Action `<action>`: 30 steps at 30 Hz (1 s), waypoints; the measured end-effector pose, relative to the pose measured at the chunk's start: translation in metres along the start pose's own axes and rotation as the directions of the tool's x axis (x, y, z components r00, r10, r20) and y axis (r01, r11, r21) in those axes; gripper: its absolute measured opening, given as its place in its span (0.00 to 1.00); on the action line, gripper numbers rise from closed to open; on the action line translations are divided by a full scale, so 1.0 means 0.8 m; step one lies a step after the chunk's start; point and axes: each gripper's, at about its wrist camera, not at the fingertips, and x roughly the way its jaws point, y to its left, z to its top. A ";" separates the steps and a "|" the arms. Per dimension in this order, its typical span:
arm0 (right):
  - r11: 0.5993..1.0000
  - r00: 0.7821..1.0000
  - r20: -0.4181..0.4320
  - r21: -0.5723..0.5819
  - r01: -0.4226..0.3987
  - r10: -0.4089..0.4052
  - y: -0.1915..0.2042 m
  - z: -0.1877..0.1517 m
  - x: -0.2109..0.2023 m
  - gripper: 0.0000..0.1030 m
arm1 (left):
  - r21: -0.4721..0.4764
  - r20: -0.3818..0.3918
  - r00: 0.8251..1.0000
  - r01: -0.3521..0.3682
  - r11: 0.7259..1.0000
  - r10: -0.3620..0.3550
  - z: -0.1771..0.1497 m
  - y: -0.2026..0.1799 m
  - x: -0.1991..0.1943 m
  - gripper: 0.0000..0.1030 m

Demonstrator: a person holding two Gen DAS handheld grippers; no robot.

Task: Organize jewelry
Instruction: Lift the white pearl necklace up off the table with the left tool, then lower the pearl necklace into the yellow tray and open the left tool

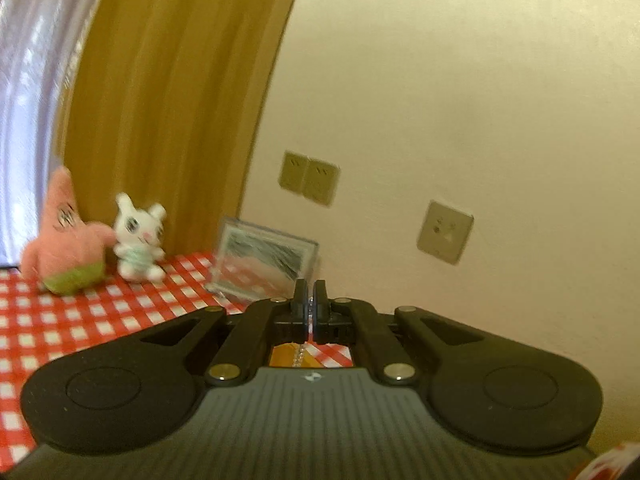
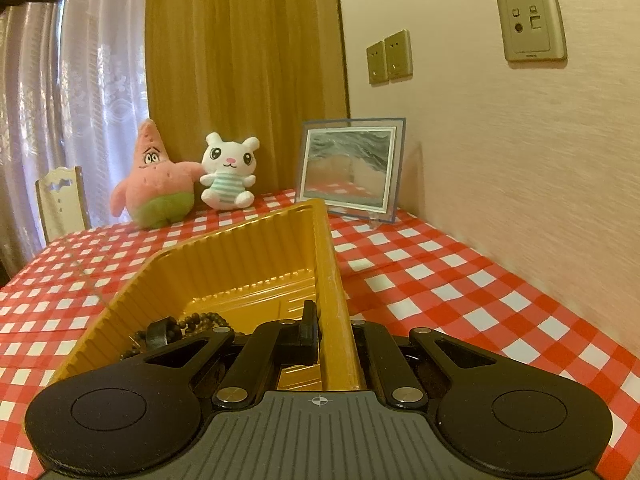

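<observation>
Above the gold tray (image 2: 224, 264), the left gripper (image 1: 310, 304) pinches a sparkling chain (image 1: 299, 354) that hangs down between its fingers. To do well, lower the chain slowly so it coils inside the tray, away from the dark bead necklace (image 2: 200, 320) already there. Gripping the tray's right wall, the right gripper (image 2: 332, 332) steadies it on the checked tablecloth (image 2: 460, 292).
</observation>
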 end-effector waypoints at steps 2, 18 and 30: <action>1.000 1.000 0.000 -0.002 -0.001 0.001 0.000 0.000 0.000 0.04 | -0.007 -0.032 0.999 0.025 1.000 -0.025 -0.010 -0.001 0.015 0.01; 1.000 1.000 -0.010 -0.005 0.004 -0.004 0.000 0.000 0.002 0.04 | -0.079 -0.333 0.943 -0.022 0.997 -0.006 -0.129 0.025 0.110 0.01; 1.000 1.000 -0.025 -0.012 0.016 -0.016 -0.001 -0.001 0.007 0.04 | -0.061 -0.344 0.936 -0.097 0.993 0.070 -0.146 0.044 0.097 0.27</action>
